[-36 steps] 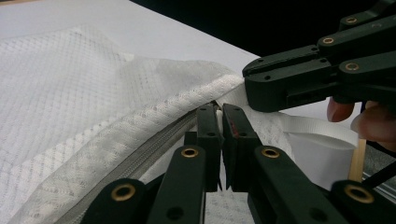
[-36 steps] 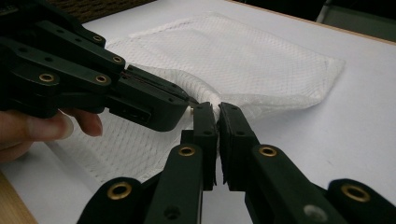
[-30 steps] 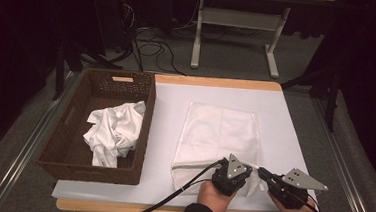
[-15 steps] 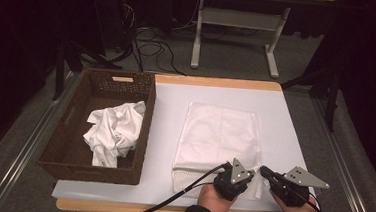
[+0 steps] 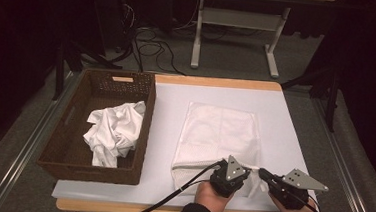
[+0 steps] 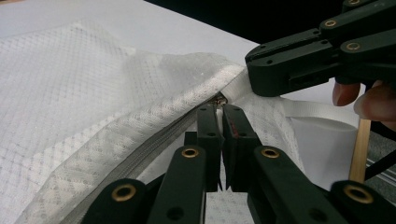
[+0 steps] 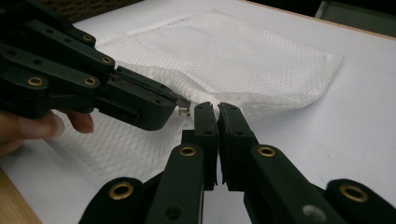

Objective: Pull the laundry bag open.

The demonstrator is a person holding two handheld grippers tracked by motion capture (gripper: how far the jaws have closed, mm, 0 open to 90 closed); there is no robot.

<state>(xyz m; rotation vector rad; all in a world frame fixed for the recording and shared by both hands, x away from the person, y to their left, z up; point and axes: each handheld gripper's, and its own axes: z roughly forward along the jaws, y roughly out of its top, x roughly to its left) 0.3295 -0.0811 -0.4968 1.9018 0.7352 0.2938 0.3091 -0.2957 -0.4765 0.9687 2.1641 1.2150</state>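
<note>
Left gripper [image 6: 218, 109] pinches zipper pull [image 6: 219, 100], right gripper [image 7: 215, 106] pinches mesh bag [image 5: 219, 133] corner at 5 o'clock; pull may slip.

No readable text, label, brand or number on anything in view.

Your forearms are cut off at the bottom edge of the high view; your left gripper [image 5: 230, 175] covers the mesh bag [image 5: 219, 133]'s near corner there; the zipper pull [image 6: 219, 100] between its fingers is mostly hidden.
</note>
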